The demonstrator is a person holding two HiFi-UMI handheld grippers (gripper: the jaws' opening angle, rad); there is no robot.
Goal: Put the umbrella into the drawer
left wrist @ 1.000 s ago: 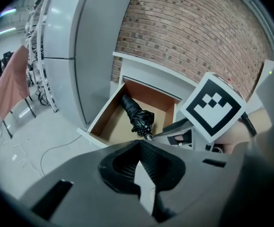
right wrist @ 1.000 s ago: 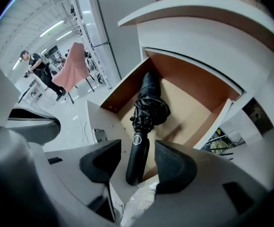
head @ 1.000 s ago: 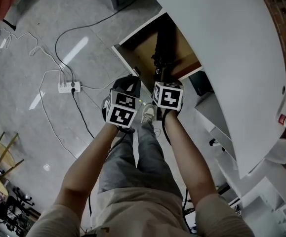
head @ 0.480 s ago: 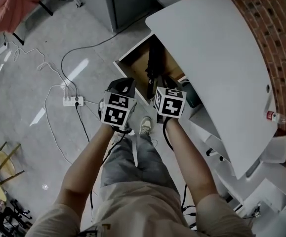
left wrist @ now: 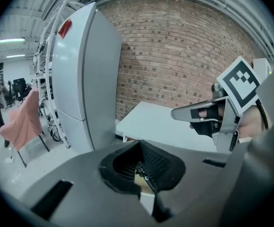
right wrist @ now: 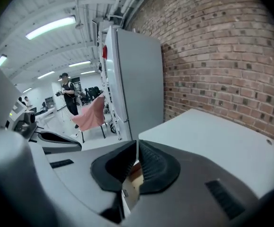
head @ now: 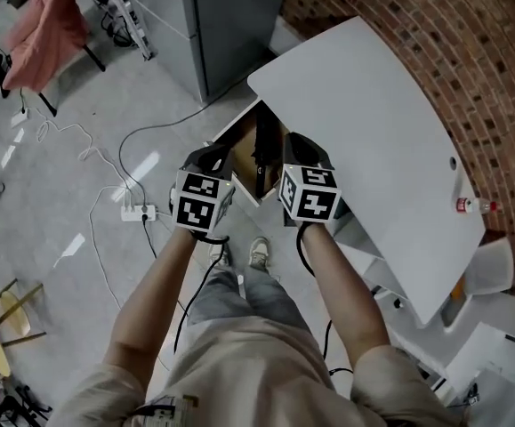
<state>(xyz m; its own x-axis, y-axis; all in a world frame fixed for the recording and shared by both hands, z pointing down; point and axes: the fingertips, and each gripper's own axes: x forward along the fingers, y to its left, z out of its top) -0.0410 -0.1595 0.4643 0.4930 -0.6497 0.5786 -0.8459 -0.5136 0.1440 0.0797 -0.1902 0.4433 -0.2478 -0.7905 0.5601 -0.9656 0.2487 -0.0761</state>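
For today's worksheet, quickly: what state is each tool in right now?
Left tool: closed, holding nothing.
Right tool: closed, holding nothing.

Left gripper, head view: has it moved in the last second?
Yes, upward. The left gripper was low in front of the open drawer; now it flanks it, well above the shoes.

The umbrella point(head: 260, 154) lies in the open drawer point(head: 241, 146), which juts out from under the table point(head: 373, 123). A refrigerator point(head: 230, 16) stands behind the drawer. A brick wall point(head: 435, 34) rises to its right, beyond the table. A power strip point(head: 139, 212) lies on the floor point(head: 79, 149) to its left.
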